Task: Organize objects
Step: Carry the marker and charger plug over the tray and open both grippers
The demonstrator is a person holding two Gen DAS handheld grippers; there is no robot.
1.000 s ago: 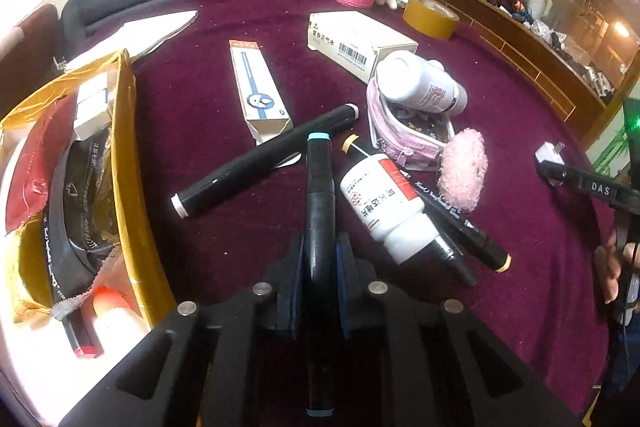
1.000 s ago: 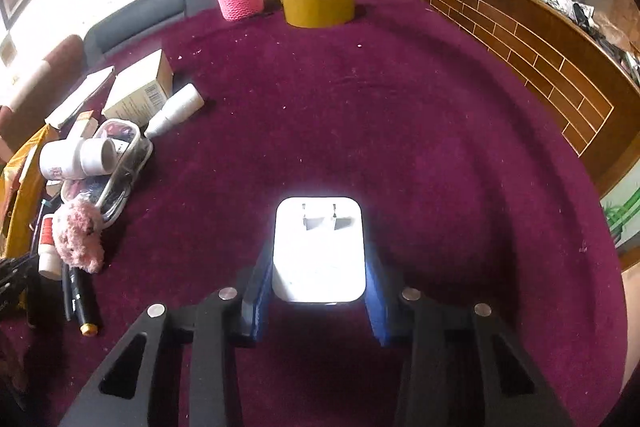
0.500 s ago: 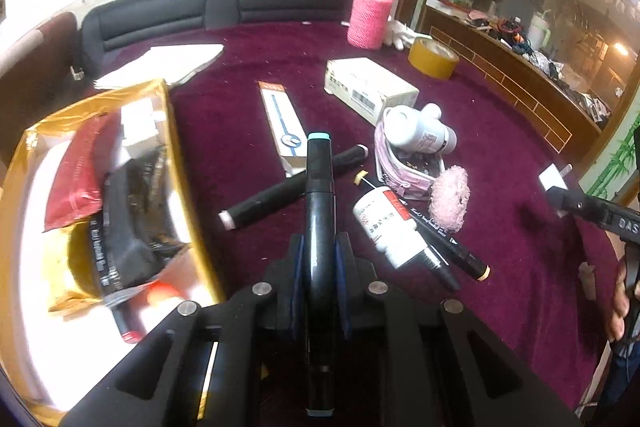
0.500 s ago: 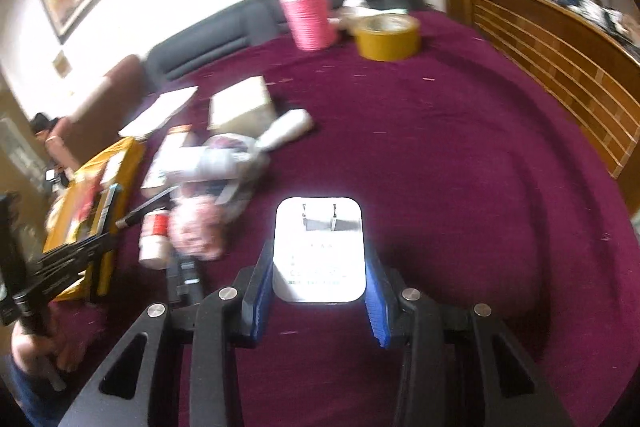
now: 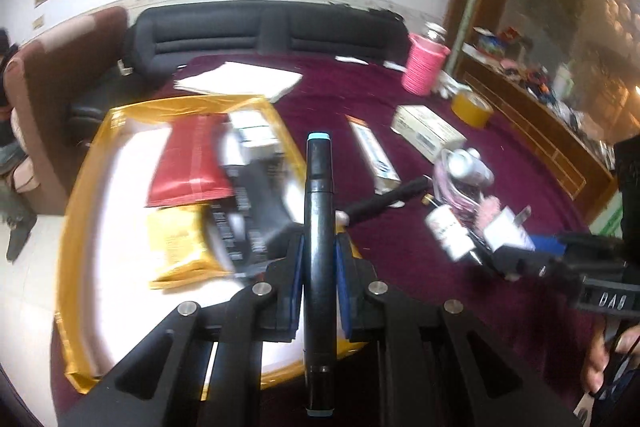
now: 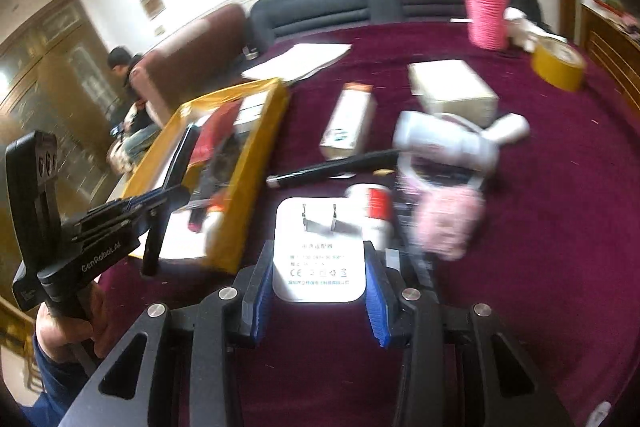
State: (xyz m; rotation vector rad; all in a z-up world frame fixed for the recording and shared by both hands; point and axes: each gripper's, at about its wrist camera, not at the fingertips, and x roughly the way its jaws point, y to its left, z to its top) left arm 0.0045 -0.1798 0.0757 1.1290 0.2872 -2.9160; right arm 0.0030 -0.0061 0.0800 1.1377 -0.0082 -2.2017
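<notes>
My left gripper (image 5: 318,259) is shut on a black marker (image 5: 318,195) with a teal cap, held above the right rim of the yellow box (image 5: 80,187). The box holds a red packet (image 5: 188,163), black packets and a yellow packet. My right gripper (image 6: 318,267) is shut on a white plug adapter (image 6: 318,251), prongs pointing forward, over the maroon table near the box (image 6: 256,155). The right gripper with the adapter (image 5: 508,227) shows at the right of the left wrist view. The left gripper (image 6: 160,197) with the marker (image 6: 166,211) shows at the left of the right wrist view.
On the maroon cloth lie another black marker (image 6: 336,167), a white bottle (image 6: 444,143), a red-labelled bottle (image 6: 372,207), a pink fluffy thing (image 6: 448,219), two cartons (image 6: 452,87), a pink cup (image 6: 486,15), a tape roll (image 6: 558,65) and papers (image 6: 296,61).
Both grippers have swung left toward the yellow box. The left one has risen with the marker over the box's rim. The right one now faces the box with the adapter.
</notes>
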